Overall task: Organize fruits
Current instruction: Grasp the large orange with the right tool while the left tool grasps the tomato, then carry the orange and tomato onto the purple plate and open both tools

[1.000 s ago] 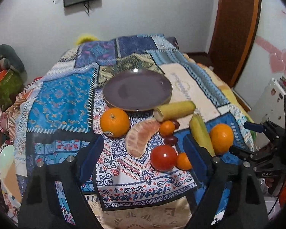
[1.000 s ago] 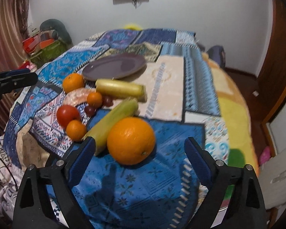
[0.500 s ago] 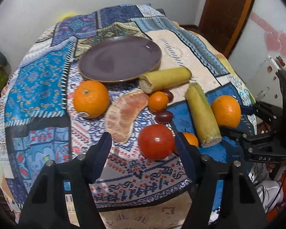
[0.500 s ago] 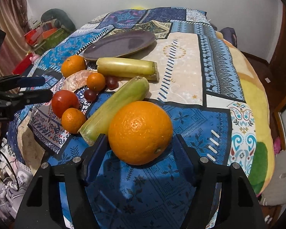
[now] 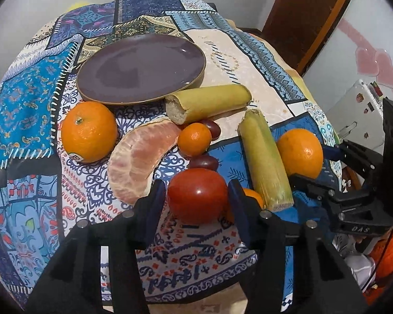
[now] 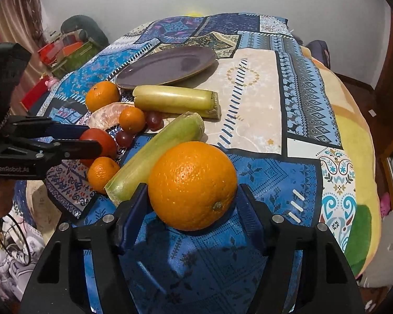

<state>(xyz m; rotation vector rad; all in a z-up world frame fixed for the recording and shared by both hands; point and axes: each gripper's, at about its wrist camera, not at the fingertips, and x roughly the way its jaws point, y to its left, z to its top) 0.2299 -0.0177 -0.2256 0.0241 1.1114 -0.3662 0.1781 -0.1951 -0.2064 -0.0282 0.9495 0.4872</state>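
A purple plate (image 5: 141,68) (image 6: 167,68) lies empty on the patterned cloth. In front of it lie an orange (image 5: 89,130), a peeled citrus segment (image 5: 138,157), two banana pieces (image 5: 209,102) (image 5: 264,157), small tangerines (image 5: 194,138), grapes and a red tomato (image 5: 197,196). My left gripper (image 5: 197,201) has its jaws close on both sides of the tomato, which rests on the cloth. My right gripper (image 6: 191,204) has its jaws around the big orange (image 6: 192,185), touching or nearly so.
The cloth-covered table (image 6: 262,99) drops off at the near edge and right side. A wooden door (image 5: 309,13) stands at the right. Clutter and a green box (image 6: 73,49) lie on the floor at the left.
Both grippers have moved forward and narrowed: the left now brackets the tomato, the right brackets the big orange. No fruit has shifted.
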